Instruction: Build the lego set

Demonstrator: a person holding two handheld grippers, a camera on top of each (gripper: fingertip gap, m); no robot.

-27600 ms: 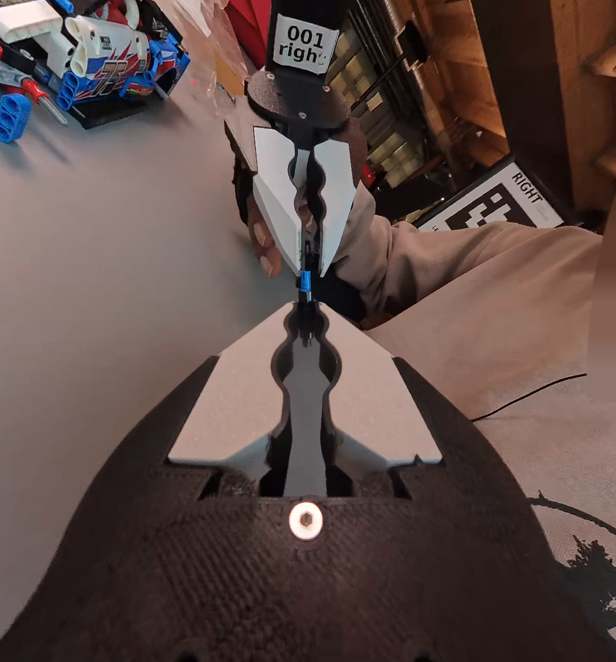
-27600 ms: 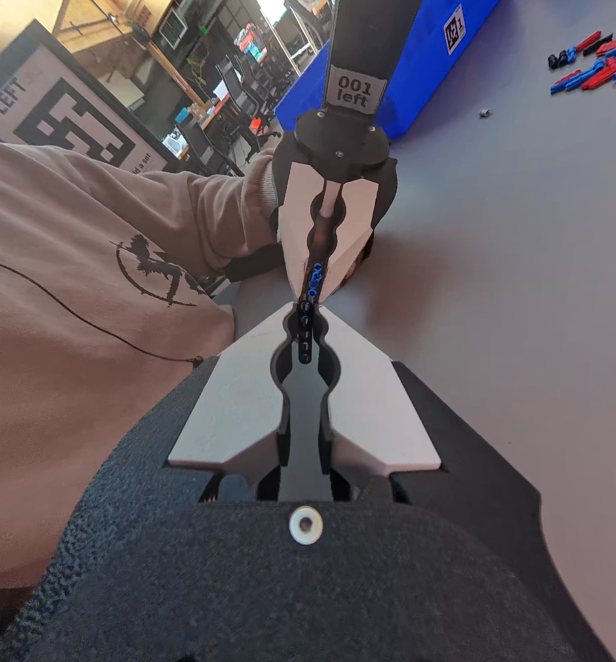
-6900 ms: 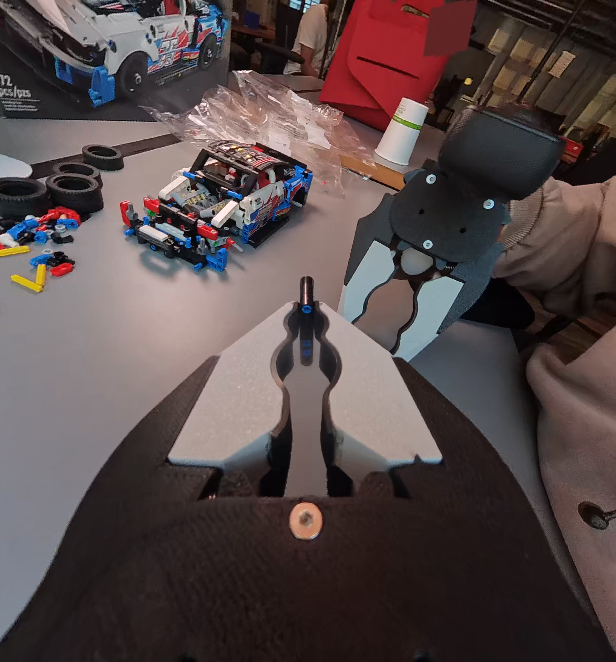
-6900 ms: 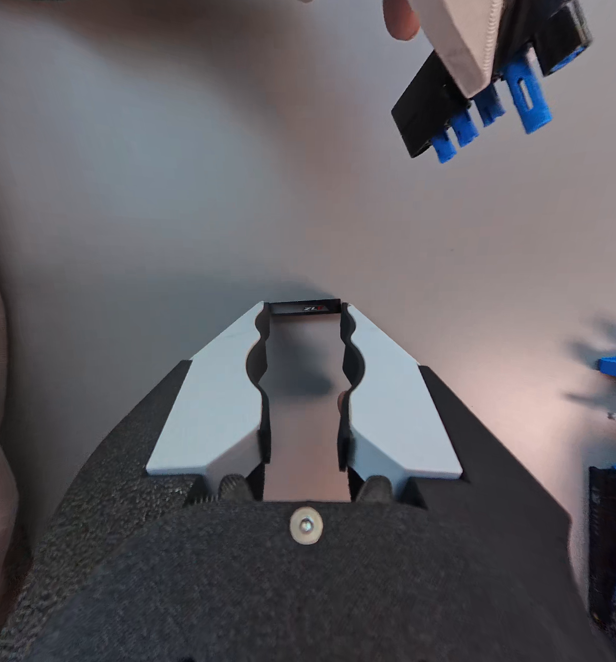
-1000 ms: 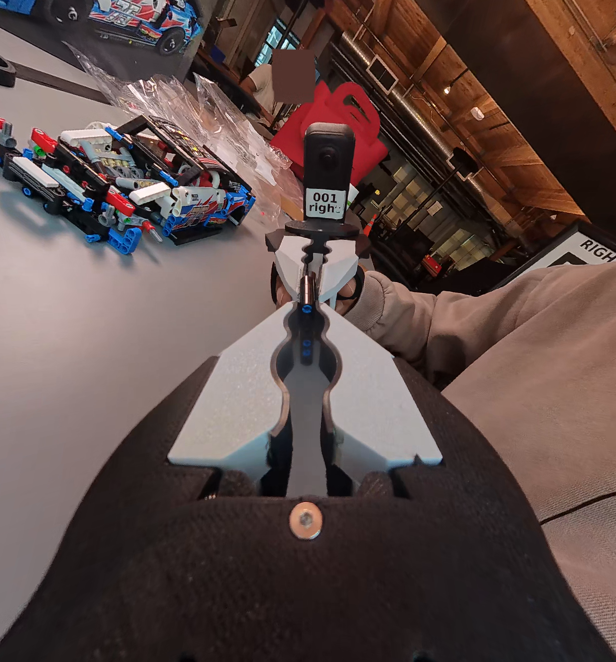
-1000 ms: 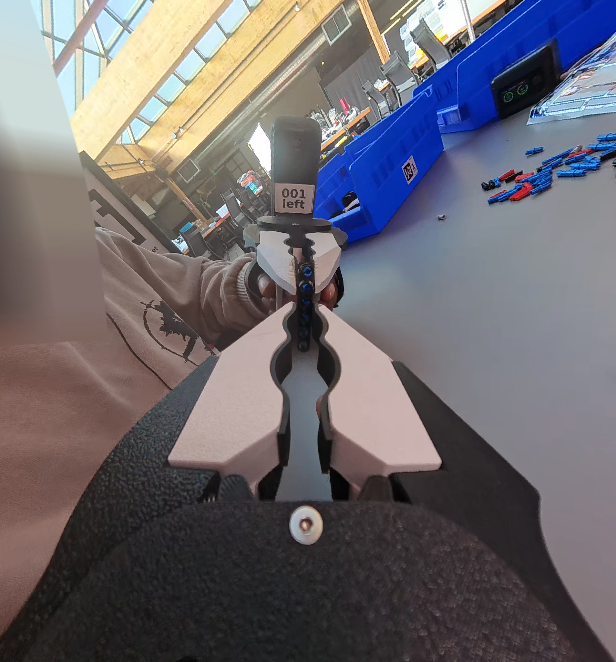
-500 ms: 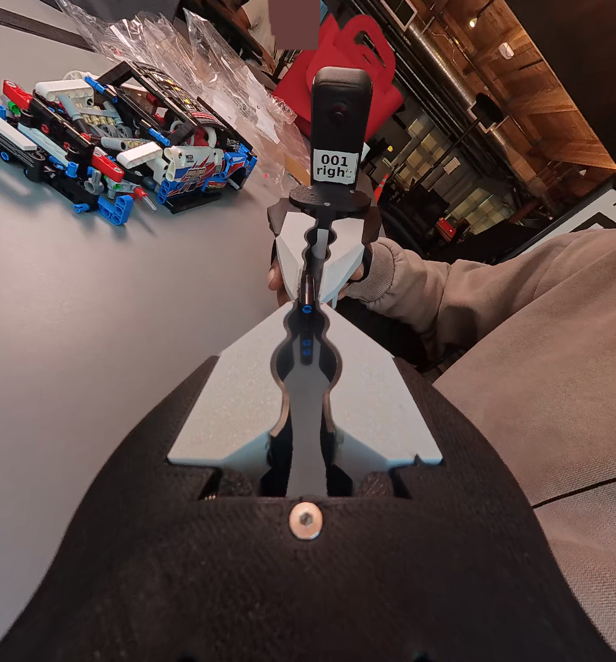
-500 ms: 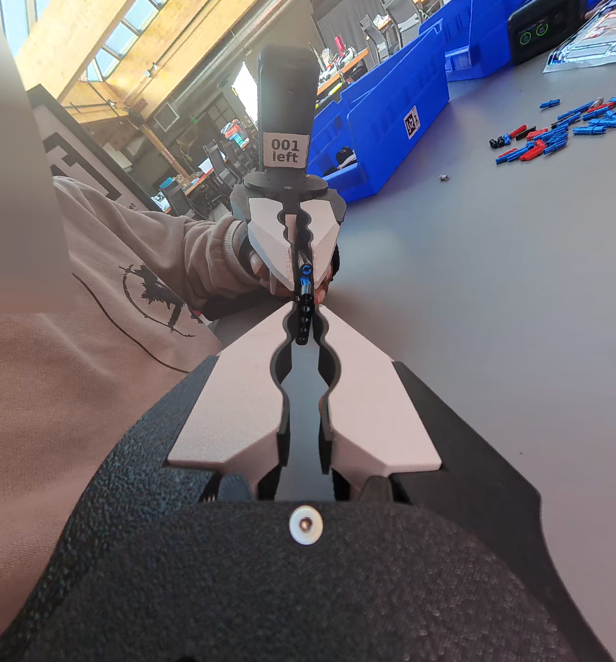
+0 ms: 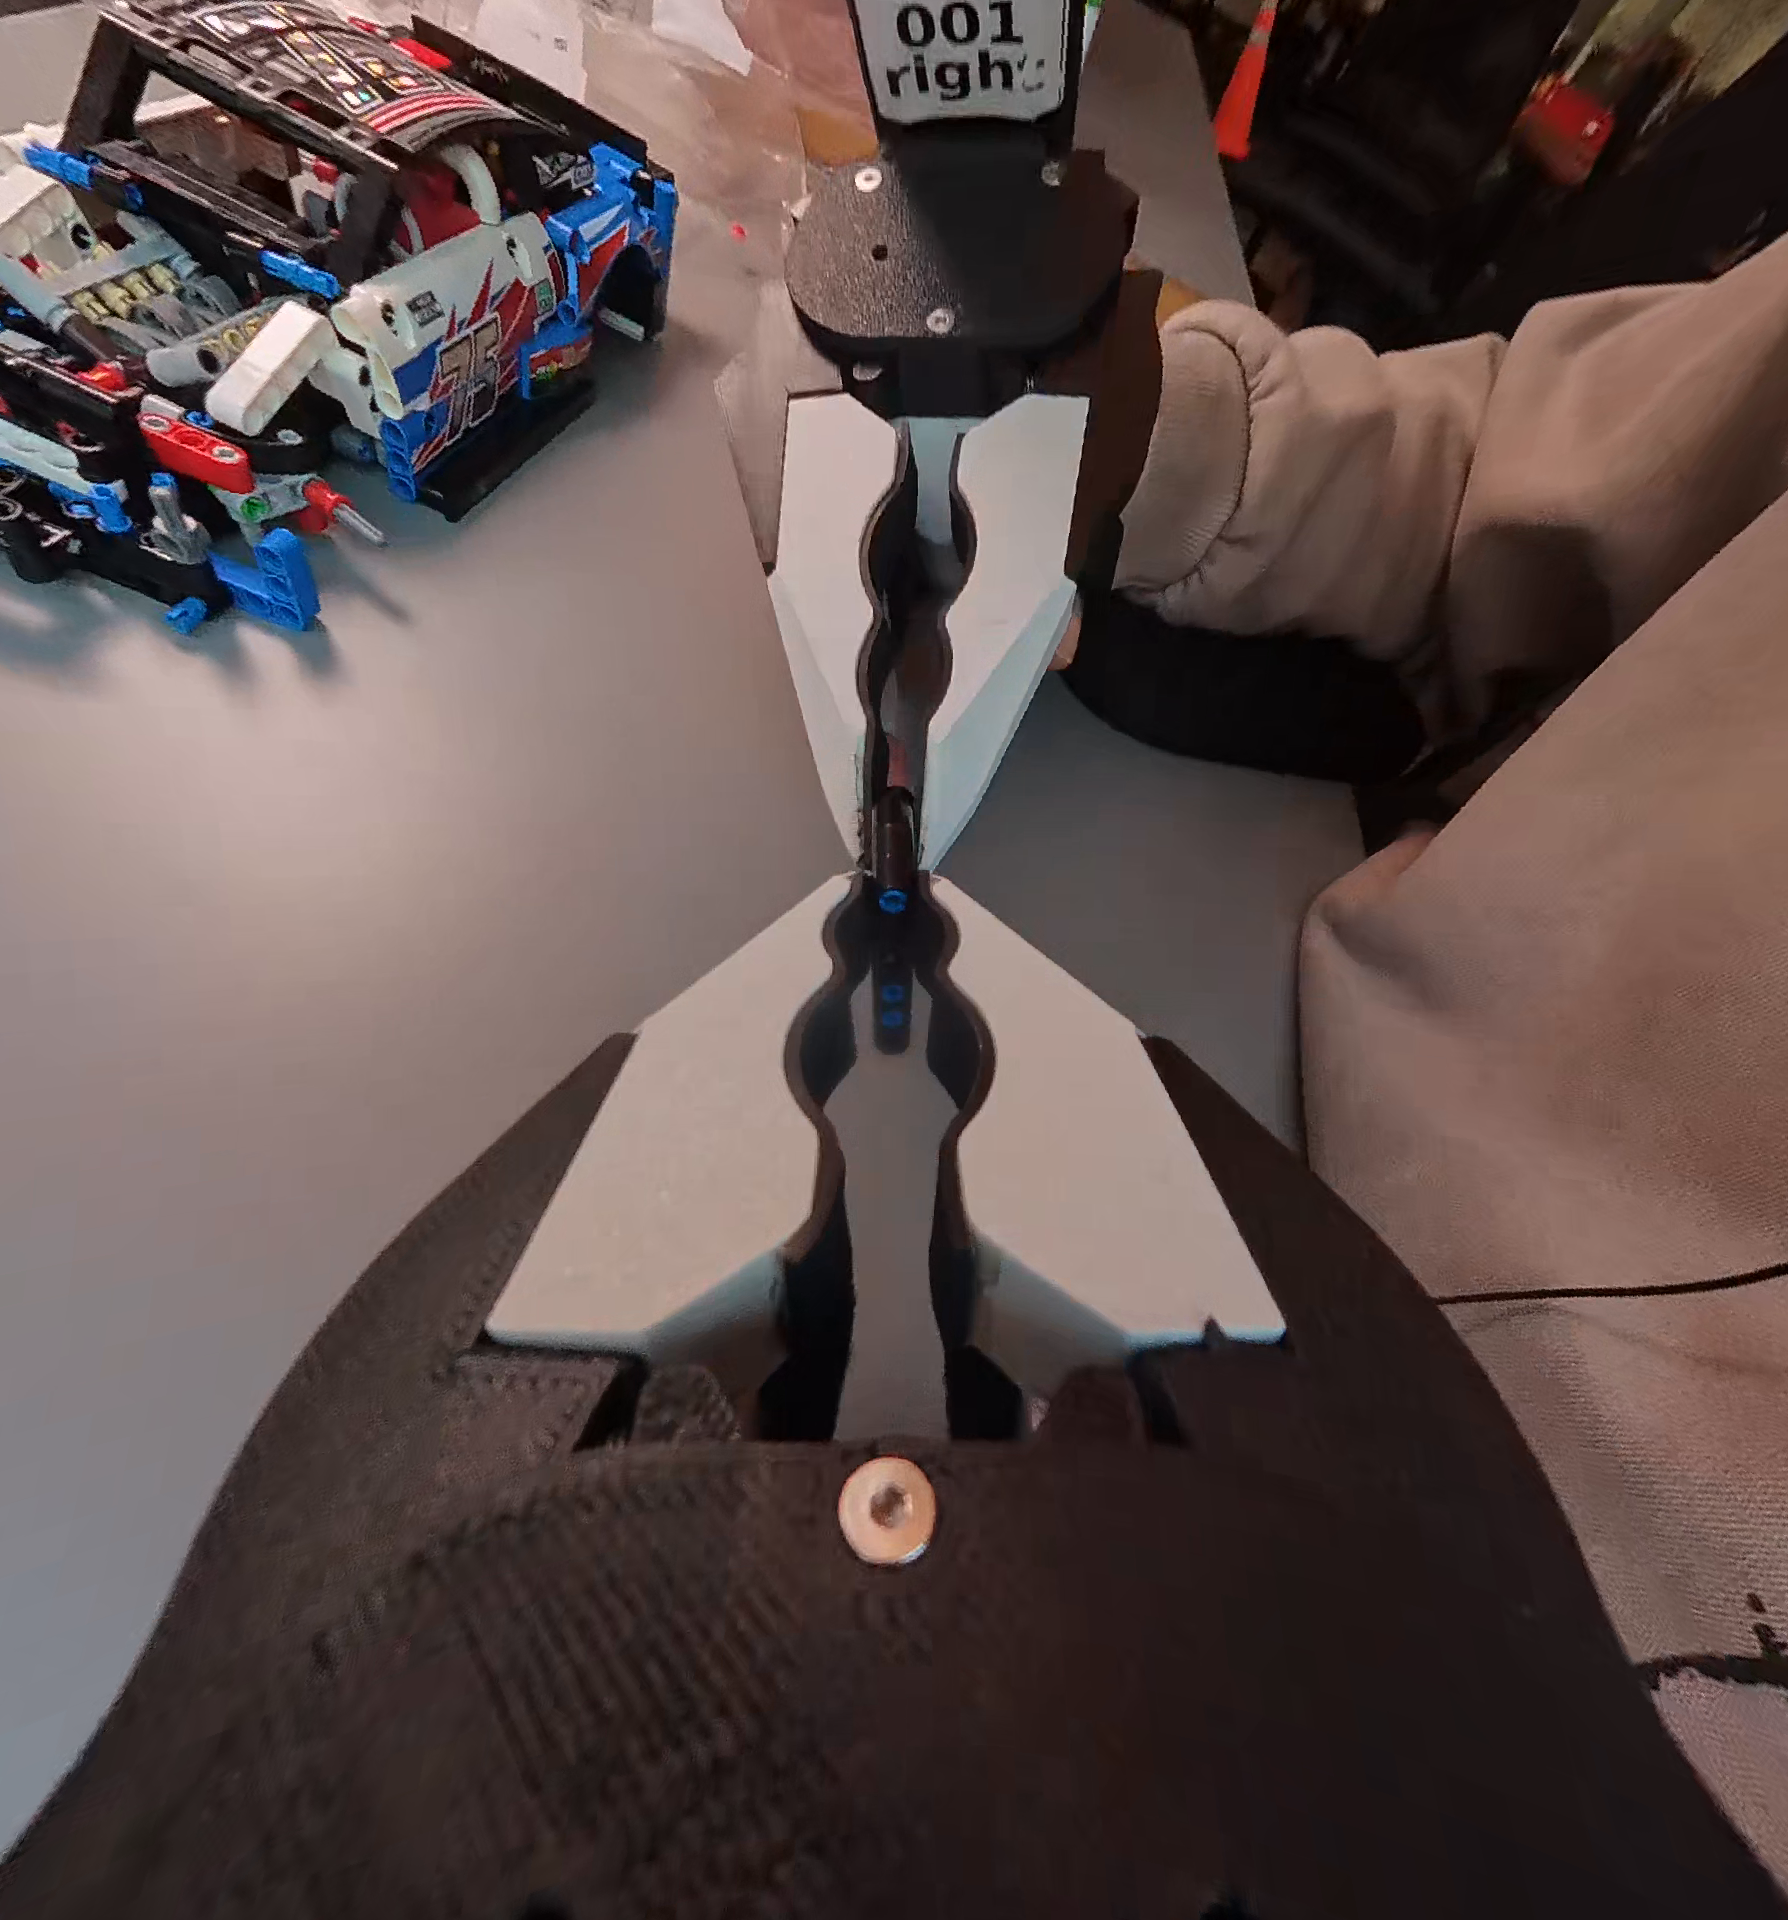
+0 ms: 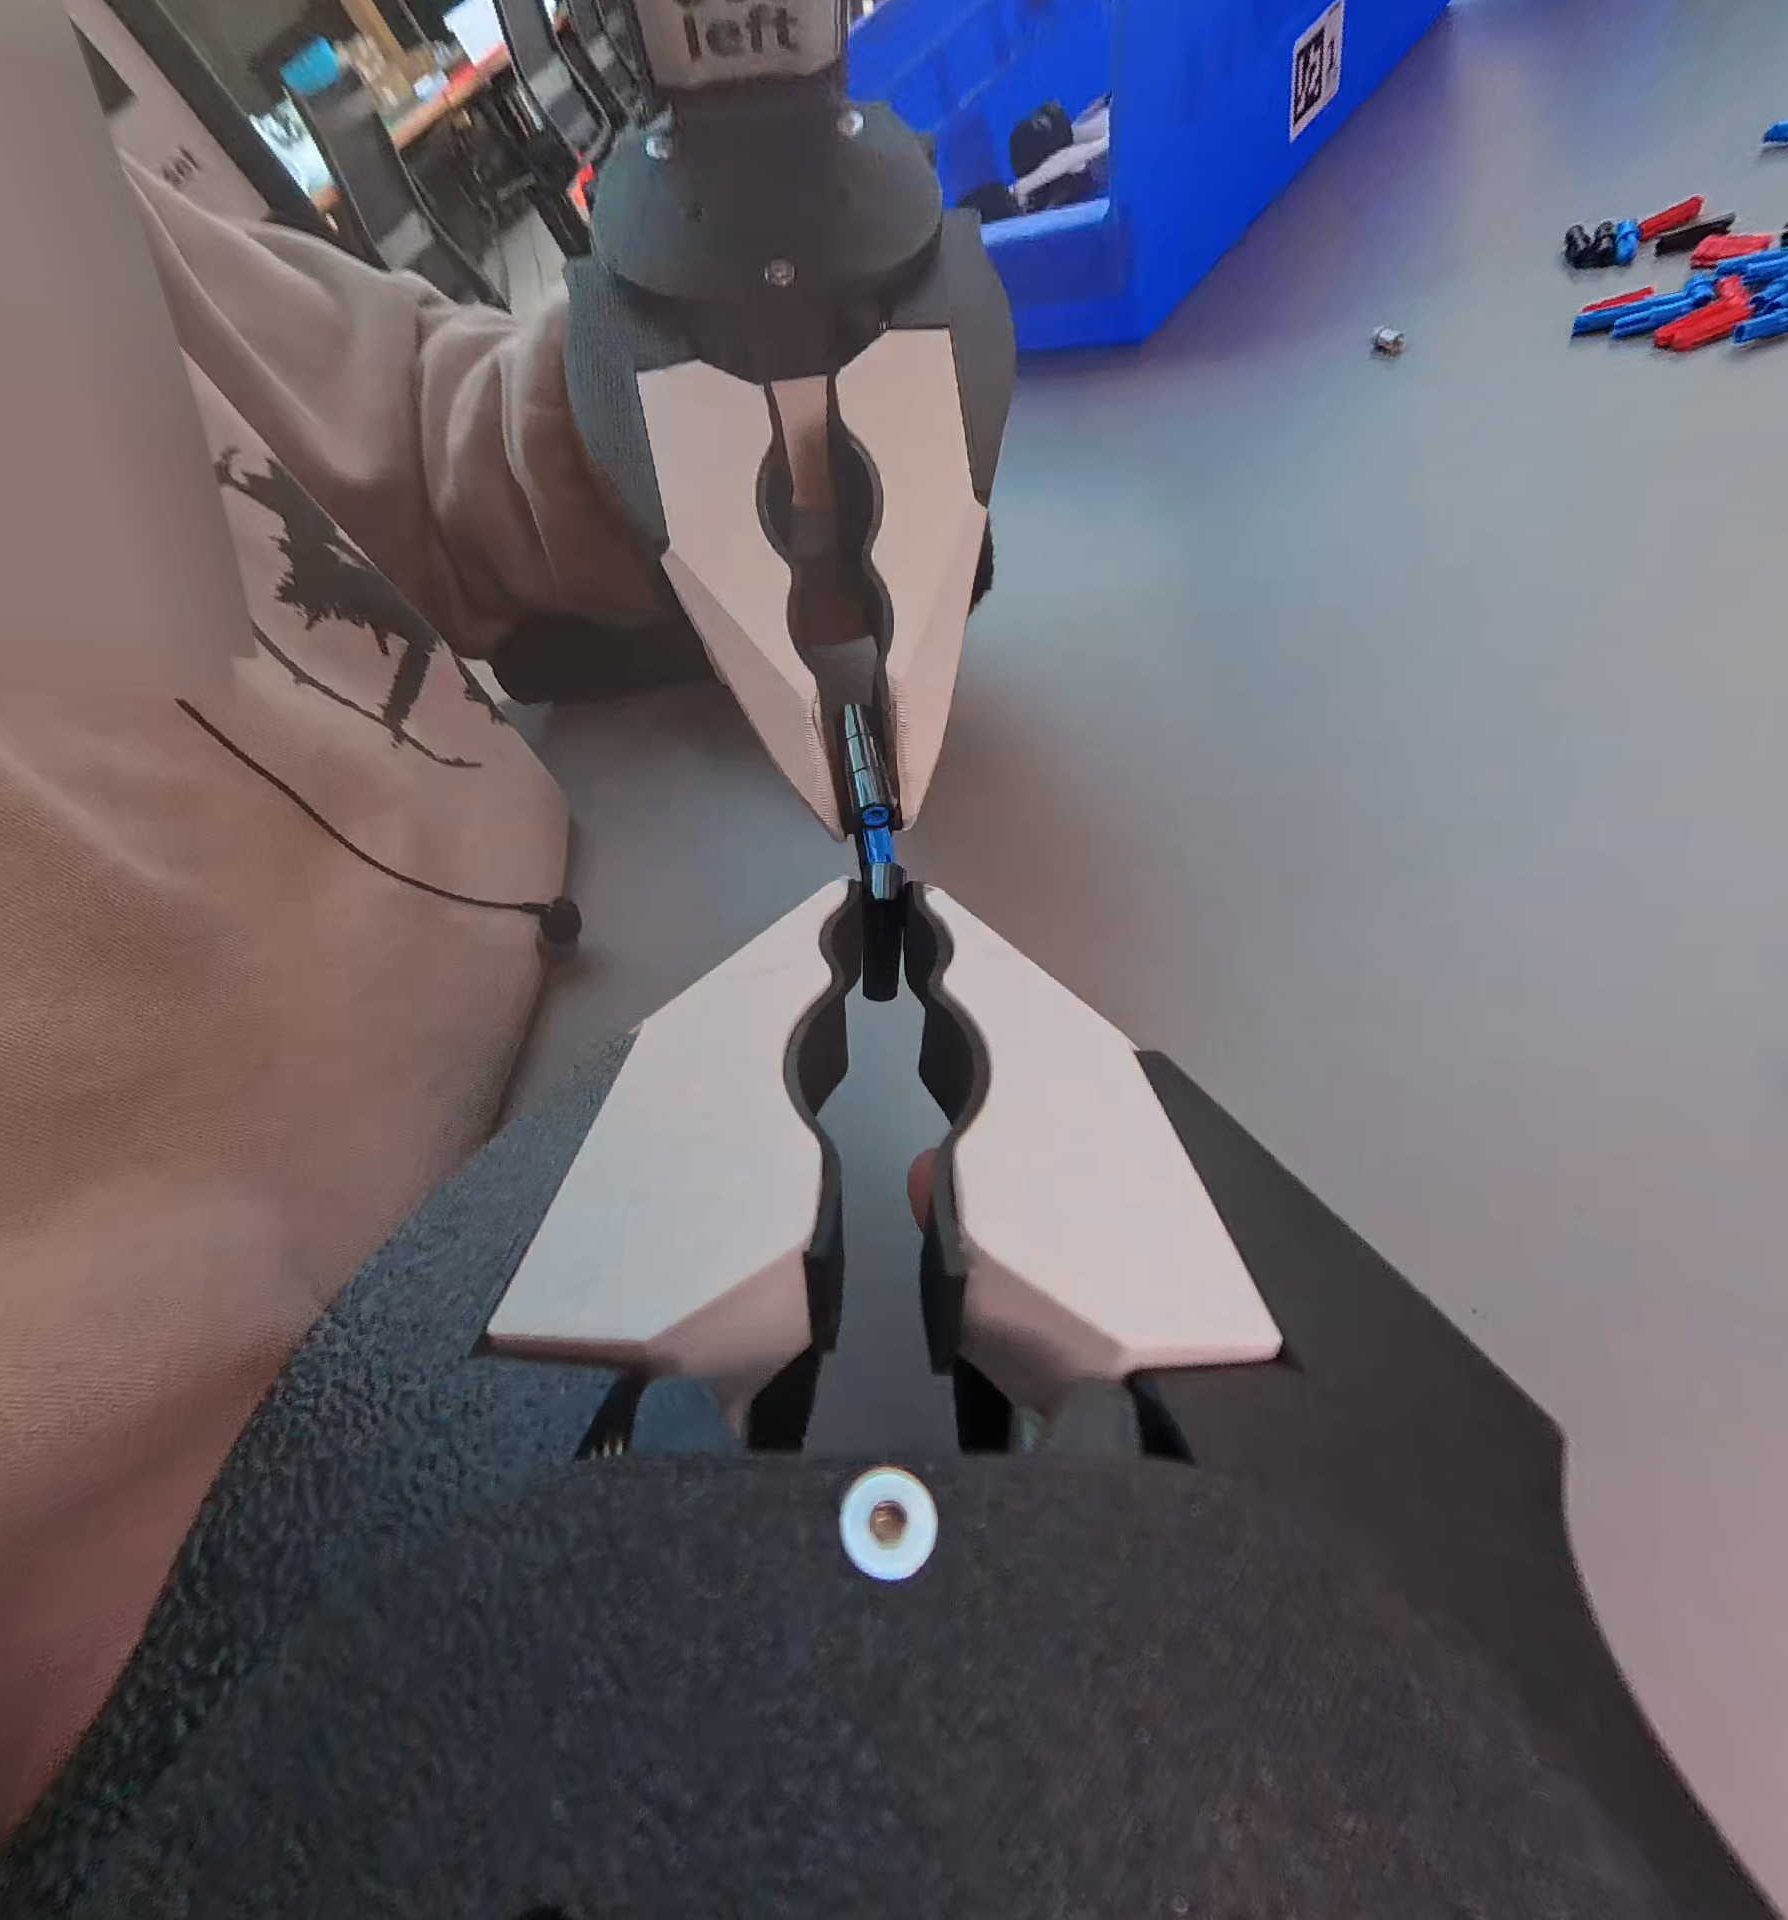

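My left gripper (image 9: pixel 890 883) is shut on a thin black beam with blue pins (image 9: pixel 890 1013), held edge-on above the grey table. My right gripper (image 9: pixel 895 847) faces it tip to tip and is shut on a small black piece (image 9: pixel 895 821). In the right wrist view my right gripper (image 10: pixel 879 891) holds that black piece (image 10: pixel 879 961). It touches a blue pin (image 10: pixel 877 844) sticking out of the beam (image 10: pixel 862 753) in my left gripper (image 10: pixel 867 826). The part-built lego car (image 9: pixel 298 260) stands on the table at the upper left.
A person's beige sleeve and body (image 9: pixel 1596 831) fill the side next to both grippers. A blue bin (image 10: pixel 1129 208) stands at the back. Loose red, blue and black pins (image 10: pixel 1721 291) and a small grey part (image 10: pixel 1386 339) lie at the far right of the grey table (image 10: pixel 1389 727). My two grippers' fingertips are within a few centimetres of each other. Left tips and right tips are each some 20 centimeters from the part-built lego car (image 9: pixel 298 260).
The two grippers have moved closer together, and both views have tilted down toward the table. The black piece now meets the blue pin on the beam. Both grips are unchanged.
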